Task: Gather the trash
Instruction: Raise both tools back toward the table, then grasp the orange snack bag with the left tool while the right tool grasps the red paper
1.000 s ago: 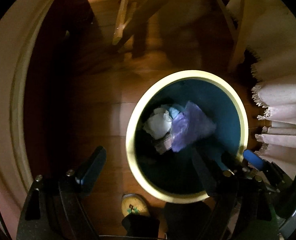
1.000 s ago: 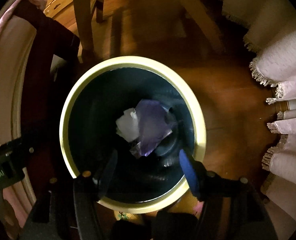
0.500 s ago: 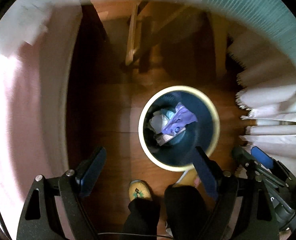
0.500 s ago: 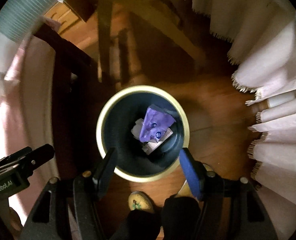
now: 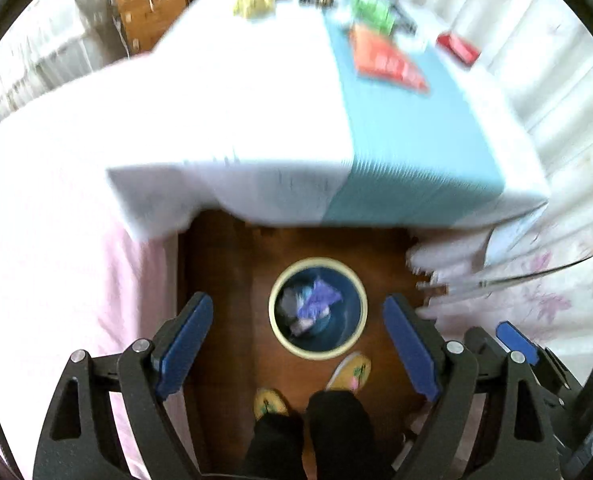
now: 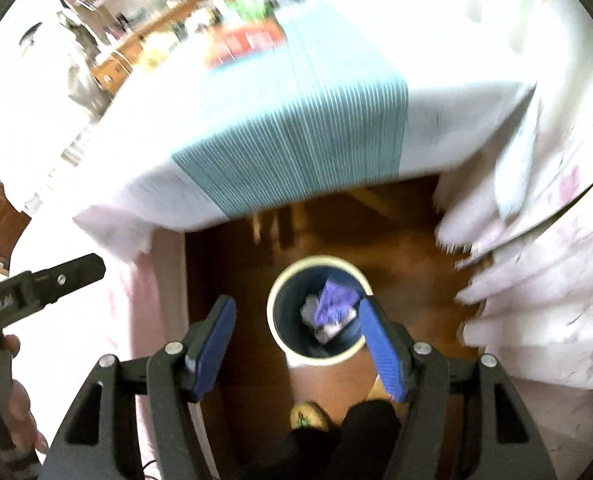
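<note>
A round trash bin (image 5: pixel 275 322) with a cream rim and dark blue inside stands on the wooden floor below me; it also shows in the right wrist view (image 6: pixel 274 328). Inside lie a purple wrapper (image 5: pixel 318 300) (image 6: pixel 334 300) and white crumpled paper (image 5: pixel 287 304) (image 6: pixel 309 307). My left gripper (image 5: pixel 298 340) is open and empty, high above the bin. My right gripper (image 6: pixel 296 340) is open and empty, also high above it. An orange-red packet (image 5: pixel 390 62) (image 6: pixel 248 46) and a red item (image 5: pixel 458 48) lie on the table.
A table with a white cloth and teal striped runner (image 5: pixel 408 140) (image 6: pixel 296 136) stands beyond the bin, with blurred items at its far end. Fringed pale curtains (image 5: pixel 536 280) (image 6: pixel 536 280) hang at the right. The person's slippered feet (image 5: pixel 348 368) stand by the bin.
Both grippers have risen far above the bin, which now looks small. The tabletop and its items have come into view. Both grippers stay open and empty.
</note>
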Demonstrator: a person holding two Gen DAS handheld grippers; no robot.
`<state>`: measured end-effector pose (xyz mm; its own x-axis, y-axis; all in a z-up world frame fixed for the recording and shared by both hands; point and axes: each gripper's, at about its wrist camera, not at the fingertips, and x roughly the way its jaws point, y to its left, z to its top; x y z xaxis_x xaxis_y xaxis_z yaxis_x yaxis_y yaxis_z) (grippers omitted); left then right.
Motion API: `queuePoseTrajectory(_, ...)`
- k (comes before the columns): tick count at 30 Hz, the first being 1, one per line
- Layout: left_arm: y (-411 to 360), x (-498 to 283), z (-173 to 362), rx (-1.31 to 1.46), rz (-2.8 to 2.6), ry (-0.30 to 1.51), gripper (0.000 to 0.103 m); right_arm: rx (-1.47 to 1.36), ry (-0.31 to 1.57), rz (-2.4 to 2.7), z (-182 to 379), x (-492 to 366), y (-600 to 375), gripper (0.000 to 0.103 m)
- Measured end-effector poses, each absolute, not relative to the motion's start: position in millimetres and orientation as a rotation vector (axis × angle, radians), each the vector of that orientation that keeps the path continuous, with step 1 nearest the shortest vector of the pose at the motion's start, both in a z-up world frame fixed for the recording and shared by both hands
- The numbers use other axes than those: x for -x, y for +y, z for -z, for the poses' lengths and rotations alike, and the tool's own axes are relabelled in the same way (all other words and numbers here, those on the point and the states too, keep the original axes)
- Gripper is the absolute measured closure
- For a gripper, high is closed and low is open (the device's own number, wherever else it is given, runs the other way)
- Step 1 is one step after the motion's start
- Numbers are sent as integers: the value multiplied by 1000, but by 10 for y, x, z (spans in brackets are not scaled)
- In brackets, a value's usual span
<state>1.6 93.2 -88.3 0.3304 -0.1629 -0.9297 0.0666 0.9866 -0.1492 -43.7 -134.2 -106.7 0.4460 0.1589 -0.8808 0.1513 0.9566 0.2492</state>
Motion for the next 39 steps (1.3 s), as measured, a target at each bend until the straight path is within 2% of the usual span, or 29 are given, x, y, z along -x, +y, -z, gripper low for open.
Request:
queuePoseTrajectory(6,1051,-89,128,92,199,1079,17,-279,989,7,290,507,-1333,38)
queuePoseTrajectory(9,1082,-101,-153,78,224,1000,17,-260,949,17,76,520,-1334,38)
queuePoseTrajectory(18,1125,-279,-514,112,264,910,17,-204,862,36,-314,426,-1321,38)
queuePoseTrajectory(29,954,-862,-194,149,260,973,17,-171,827,33,-341,-156,-1570,38)
queuePoseTrajectory(39,411,-2115,457,203,183,1112,17,-175,908,-54,82,-1542,-2214,38)
